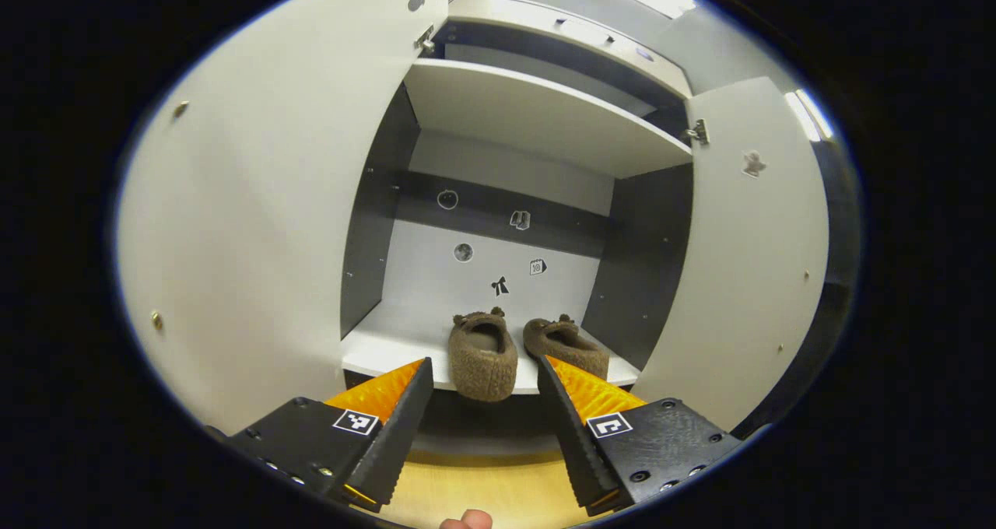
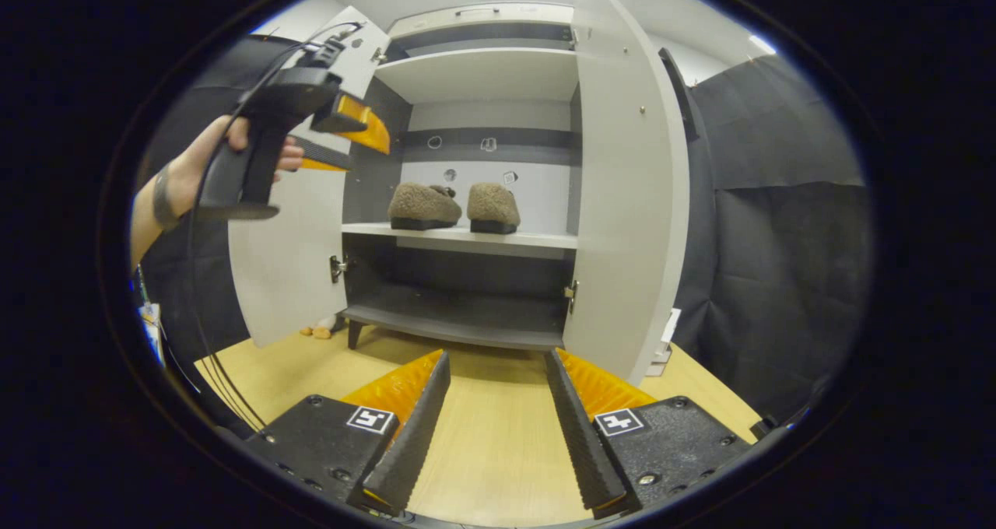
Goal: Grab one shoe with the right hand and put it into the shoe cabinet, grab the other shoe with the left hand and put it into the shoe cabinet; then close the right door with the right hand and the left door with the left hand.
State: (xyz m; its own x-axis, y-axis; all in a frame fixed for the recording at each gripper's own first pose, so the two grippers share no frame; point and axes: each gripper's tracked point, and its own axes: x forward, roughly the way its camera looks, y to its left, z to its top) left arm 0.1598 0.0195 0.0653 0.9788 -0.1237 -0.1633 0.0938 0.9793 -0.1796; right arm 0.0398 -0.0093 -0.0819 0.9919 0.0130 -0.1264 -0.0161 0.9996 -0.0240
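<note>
In the left gripper view, small stickers dot the shoe cabinet [image 1: 498, 202] back wall, too small to read. Both brown shoes [image 1: 484, 355] sit side by side on the middle shelf [image 1: 389, 350], toes inward, the left one's heel past the shelf edge. My left gripper [image 1: 482, 404] is released, empty, level with that shelf — both doors [image 1: 257, 241] stand open

In the right gripper view, the shoes [image 2: 424, 204] rest on the same shelf. My right gripper [image 2: 498, 412] hangs spread and empty over the wooden floor [image 2: 498, 451], below the cabinet [image 2: 482, 78]. My left hand [image 2: 194, 175] holds its gripper [image 2: 346, 144] raised beside the left door [image 2: 288, 264]
</note>
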